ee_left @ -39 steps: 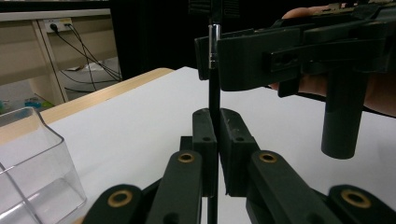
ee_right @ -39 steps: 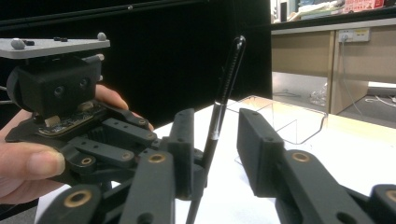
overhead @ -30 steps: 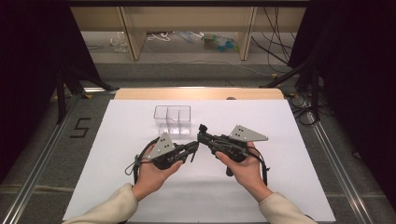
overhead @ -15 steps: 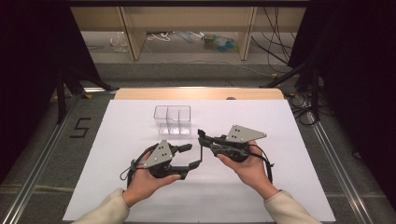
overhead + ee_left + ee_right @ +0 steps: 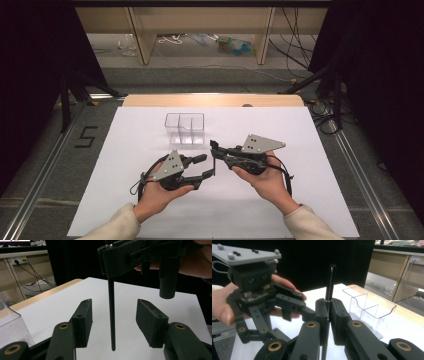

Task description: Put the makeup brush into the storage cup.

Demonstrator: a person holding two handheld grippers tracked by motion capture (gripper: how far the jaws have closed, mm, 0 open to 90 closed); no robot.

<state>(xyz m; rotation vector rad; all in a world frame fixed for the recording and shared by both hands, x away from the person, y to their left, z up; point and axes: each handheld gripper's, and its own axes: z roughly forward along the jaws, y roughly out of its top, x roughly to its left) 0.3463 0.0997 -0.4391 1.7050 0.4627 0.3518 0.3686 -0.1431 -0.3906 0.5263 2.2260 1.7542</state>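
The white tabletop (image 5: pixel 125 150) takes up most of the room in front of the person, and the clear divided box (image 5: pixel 185 128) standing on it toward the far side is the handiest marker for everything else. Both forearms come in from the near edge, and both hands work on the near side of that box. The right claw (image 5: pixel 216 152) is held just nearer than the box and slightly to its right, its jaws pressed together on a thin black rod (image 5: pixel 111 315). In the right gripper view the rod (image 5: pixel 330 282) pokes up from between the closed jaws, with the box (image 5: pixel 372 308) close behind it. The left claw (image 5: pixel 204 166) sits nearer still, on the near-left side of the box, with its jaws spread wide and holding nothing. From the left gripper view the rod hangs almost straight down from the right claw (image 5: pixel 110 263), its long axis close to upright, and its lower tip falls in the gap between the two open jaws, touching neither as far as I can see. So the rod lies dead ahead of the left claw and crosswise to its jaws, which looks to me like the setting for a hand-over: the left claw would only need to close, provided the rod stays centred. Whether the tip meets the tabletop, I cannot tell.
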